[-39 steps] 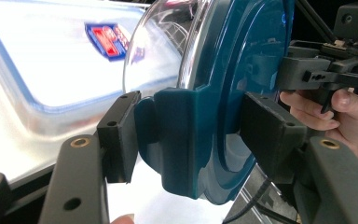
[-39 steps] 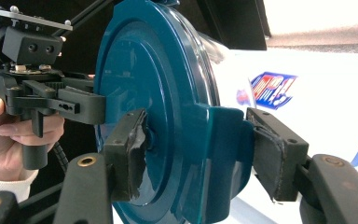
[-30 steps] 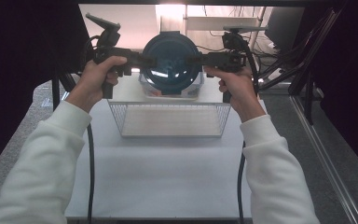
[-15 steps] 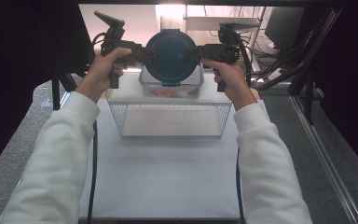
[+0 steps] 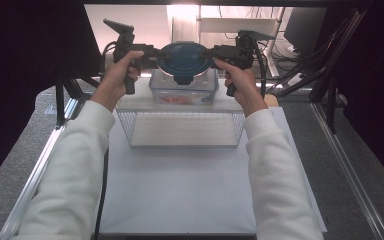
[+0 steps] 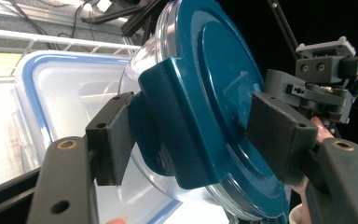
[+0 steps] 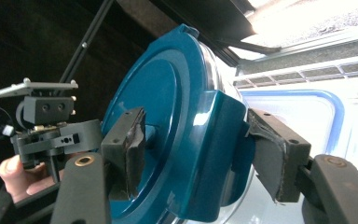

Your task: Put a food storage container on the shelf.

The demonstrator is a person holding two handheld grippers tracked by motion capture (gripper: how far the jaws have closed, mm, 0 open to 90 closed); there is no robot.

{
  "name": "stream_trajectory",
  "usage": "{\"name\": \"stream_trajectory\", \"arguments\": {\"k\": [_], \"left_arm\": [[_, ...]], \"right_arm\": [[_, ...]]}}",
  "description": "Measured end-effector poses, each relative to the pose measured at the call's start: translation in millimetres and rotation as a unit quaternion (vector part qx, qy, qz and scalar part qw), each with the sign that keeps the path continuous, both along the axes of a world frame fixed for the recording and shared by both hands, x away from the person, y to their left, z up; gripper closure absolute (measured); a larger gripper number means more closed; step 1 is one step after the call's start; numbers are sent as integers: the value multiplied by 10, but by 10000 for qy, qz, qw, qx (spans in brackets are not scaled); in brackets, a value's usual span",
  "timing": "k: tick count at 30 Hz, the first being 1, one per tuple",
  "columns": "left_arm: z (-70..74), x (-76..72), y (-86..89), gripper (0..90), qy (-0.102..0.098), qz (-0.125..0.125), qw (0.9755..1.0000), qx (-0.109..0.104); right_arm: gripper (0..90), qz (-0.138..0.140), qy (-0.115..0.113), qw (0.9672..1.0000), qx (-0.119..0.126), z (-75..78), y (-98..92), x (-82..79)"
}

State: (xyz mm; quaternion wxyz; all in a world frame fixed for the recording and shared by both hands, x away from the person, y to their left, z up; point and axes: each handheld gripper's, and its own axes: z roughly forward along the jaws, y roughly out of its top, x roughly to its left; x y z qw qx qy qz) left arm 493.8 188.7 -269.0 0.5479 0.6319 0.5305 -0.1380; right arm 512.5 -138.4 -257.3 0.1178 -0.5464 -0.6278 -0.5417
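- Round container [image 5: 185, 60] with a blue lid [image 6: 214, 93], caught between two tools at the far side of the table, one at each end.
- Placed right over a clear rectangular box [image 5: 182, 92] with a blue-edged cover; impossible to tell whether resting on that box or hanging just above it.
- Left gripper [image 5: 155, 52], in the left hand [image 5: 117, 75], reaching in from the left side of the lid.
- In the left gripper view, jaws on either side of a blue clip at the lid's rim: one pad against the outer face of the clip, the other against the flat top of the lid.
- Jaws just now widening, with the clip between them; no telling whether the pads press or merely touch.
- Right gripper [image 5: 215, 51], in the right hand [image 5: 235, 75], reaching in from the opposite side.
- In the right gripper view, jaws pinching the other clip: one worn pad flat on the top of the lid, the other tight under the folded clip.
- Clear bowl of the container visible beneath the lid's edge in both gripper views.
- Something reddish inside the rectangular box, too blurred to name.
- Wire basket [image 5: 180, 120] just in front of the box, on the near side, standing on a white sheet [image 5: 180, 190].
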Motion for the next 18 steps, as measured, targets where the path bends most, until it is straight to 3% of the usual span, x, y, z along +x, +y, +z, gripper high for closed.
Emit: {"name": "stream_trajectory", "arguments": {"k": [3, 6, 10, 14, 18], "left_arm": [[-3, -10, -16, 304, -165, 120, 9997, 102], [17, -45, 4, 168, -488, 346, 9980, 217], [87, -178, 36, 106, -785, 371, 9955, 370], [152, -425, 82, 102, -1140, 488, 9903, 633], [103, -773, 143, 106, -1473, 482, 9838, 897]], "right_arm": [[368, 9, -58, 10000, 20, -7, -3, -2], [251, -36, -329, 9993, -200, 6, 11, -30], [166, -136, -738, 9970, -210, 50, -73, -118], [159, -103, -1230, 9914, -426, 96, -204, -296], [170, 225, -1633, 9845, -600, 60, -339, -566]]}}
